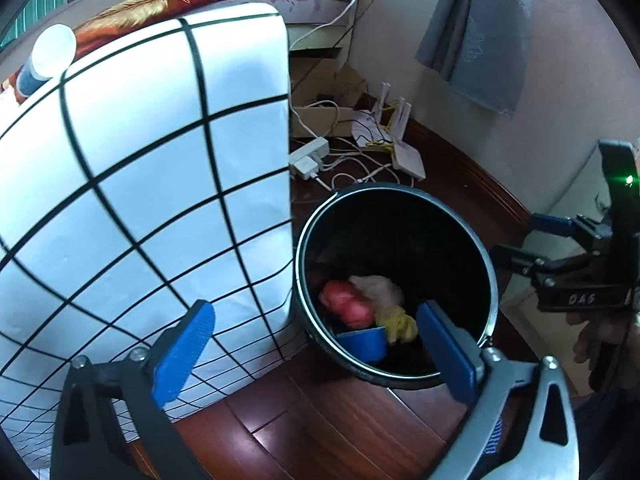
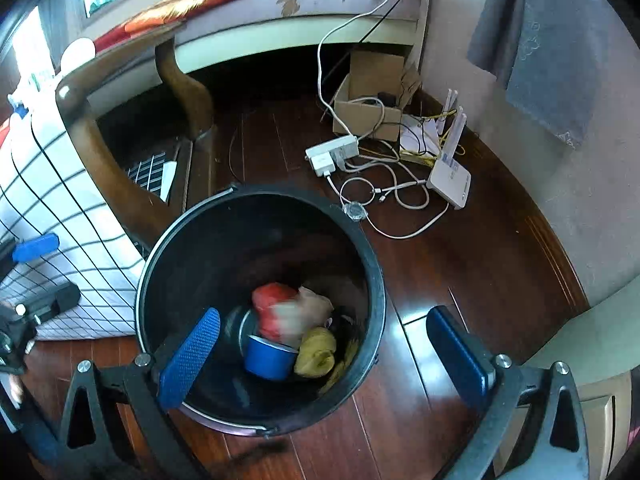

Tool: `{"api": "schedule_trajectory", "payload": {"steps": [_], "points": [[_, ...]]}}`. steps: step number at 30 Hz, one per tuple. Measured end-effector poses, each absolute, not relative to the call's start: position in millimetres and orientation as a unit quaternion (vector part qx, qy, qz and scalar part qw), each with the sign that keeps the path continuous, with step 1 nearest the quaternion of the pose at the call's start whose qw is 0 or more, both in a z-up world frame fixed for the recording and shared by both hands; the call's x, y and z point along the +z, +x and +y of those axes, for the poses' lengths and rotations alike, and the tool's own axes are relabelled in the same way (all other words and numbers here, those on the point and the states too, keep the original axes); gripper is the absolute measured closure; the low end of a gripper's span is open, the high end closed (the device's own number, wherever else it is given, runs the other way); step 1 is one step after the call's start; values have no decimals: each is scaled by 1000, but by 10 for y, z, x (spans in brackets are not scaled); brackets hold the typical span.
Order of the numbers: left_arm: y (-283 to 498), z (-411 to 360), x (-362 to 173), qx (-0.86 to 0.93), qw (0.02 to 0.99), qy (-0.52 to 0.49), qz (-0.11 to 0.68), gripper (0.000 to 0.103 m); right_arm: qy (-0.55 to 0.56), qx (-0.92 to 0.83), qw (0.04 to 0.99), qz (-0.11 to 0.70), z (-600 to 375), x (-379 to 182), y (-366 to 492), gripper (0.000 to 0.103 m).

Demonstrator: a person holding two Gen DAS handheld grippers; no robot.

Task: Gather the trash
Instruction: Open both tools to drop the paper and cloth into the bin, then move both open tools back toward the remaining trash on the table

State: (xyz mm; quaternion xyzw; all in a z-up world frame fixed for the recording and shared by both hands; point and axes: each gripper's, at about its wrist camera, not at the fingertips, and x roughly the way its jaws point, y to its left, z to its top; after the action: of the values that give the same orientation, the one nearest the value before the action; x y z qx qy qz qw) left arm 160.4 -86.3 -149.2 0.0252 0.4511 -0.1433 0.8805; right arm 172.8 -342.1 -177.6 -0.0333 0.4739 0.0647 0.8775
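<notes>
A black round bin (image 1: 492, 264) stands on the wooden floor beside the table; it also shows in the right wrist view (image 2: 376, 264). Inside lie a red wad (image 1: 346, 304), a pale crumpled wad (image 1: 380, 288), a yellow wad (image 1: 400, 324) and a blue cup (image 1: 362, 344); in the right wrist view the red wad (image 2: 272, 304), yellow wad (image 2: 318, 350) and blue cup (image 2: 268, 358) show too. My left gripper (image 1: 316, 356) is open and empty above the bin's near rim. My right gripper (image 2: 328, 356) is open and empty over the bin. The right gripper also shows at the left wrist view's right edge (image 1: 516, 250).
A table with a white black-grid cloth (image 1: 140, 184) stands left of the bin, with a white cup (image 1: 50, 56) on it. A power strip (image 2: 332, 154), cables, a router (image 2: 450, 176) and a cardboard box (image 2: 370, 108) lie on the floor behind the bin. A bed is behind.
</notes>
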Motion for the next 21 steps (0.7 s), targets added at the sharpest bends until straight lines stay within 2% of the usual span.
{"api": "schedule_trajectory", "payload": {"steps": [21], "points": [[1467,-703,-1111,-116,902,23,416,0,-35,77,894,439,-3210,-1426,1510,0]]}}
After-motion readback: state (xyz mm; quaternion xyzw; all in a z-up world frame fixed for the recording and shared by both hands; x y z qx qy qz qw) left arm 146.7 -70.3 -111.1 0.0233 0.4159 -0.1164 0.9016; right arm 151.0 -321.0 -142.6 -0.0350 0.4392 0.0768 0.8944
